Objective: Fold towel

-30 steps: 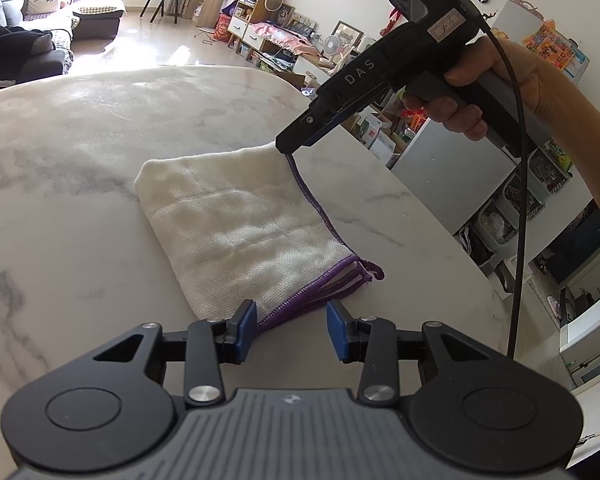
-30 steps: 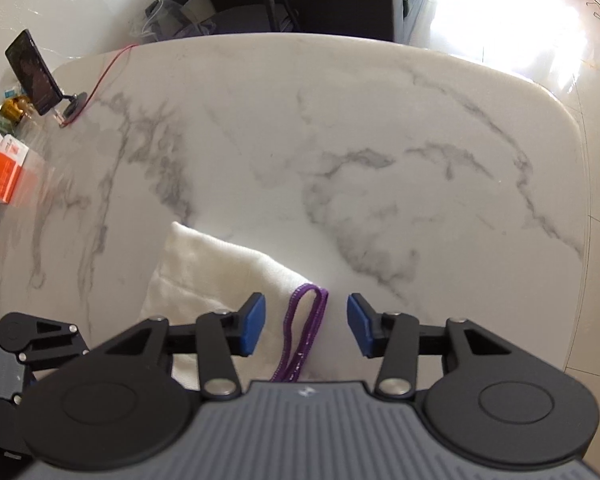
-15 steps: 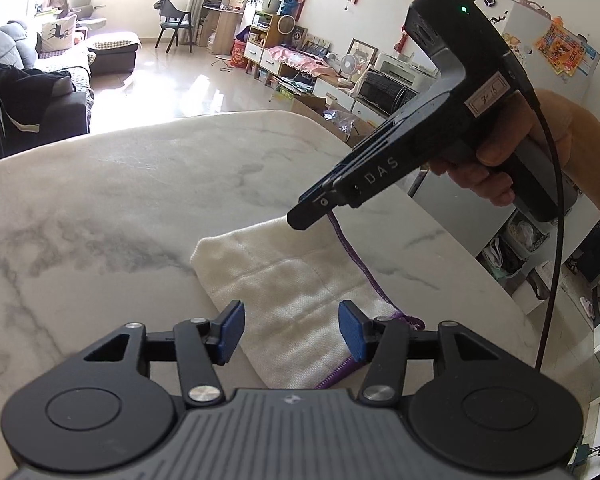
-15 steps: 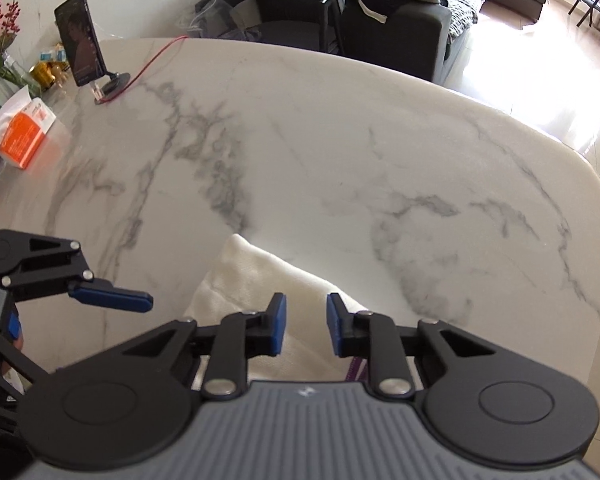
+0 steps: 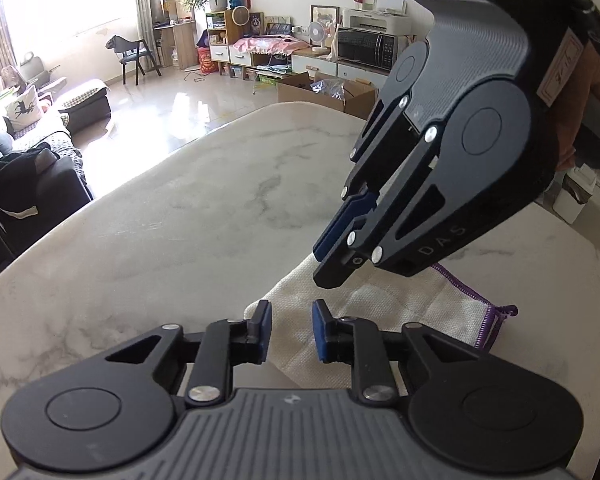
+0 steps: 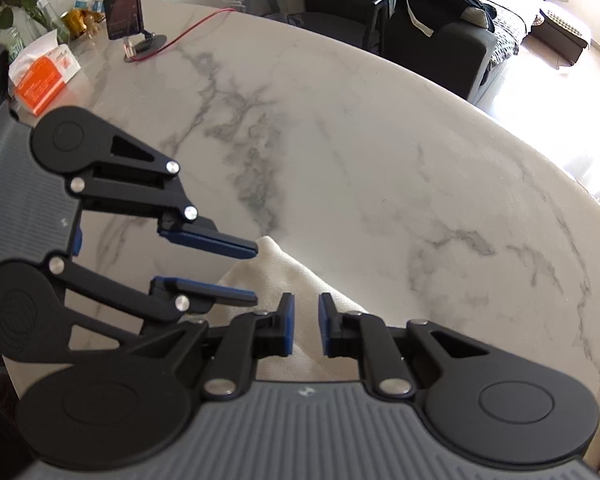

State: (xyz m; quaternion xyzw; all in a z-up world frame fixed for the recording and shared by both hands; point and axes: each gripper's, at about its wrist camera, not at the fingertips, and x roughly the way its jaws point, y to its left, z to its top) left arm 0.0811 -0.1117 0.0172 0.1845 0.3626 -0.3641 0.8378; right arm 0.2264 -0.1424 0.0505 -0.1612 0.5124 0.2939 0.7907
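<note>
The near part of the towel (image 5: 384, 312) lies hidden behind the left tool (image 5: 289, 330) in the left wrist view, and its far middle is covered by the right tool (image 5: 327, 268). Whether either tool's pads actually pinch the cloth cannot be told; both pairs stand narrow. In the right wrist view the towel (image 6: 284, 276) runs under the right tool (image 6: 305, 330), and its purple edge is out of sight. The hand (image 5: 580, 92) holding the right tool is cut by the picture's edge. The left tool (image 6: 256, 274) looks slightly blurred there. The worktop (image 6: 360, 152) runs past the frame at left.
</note>
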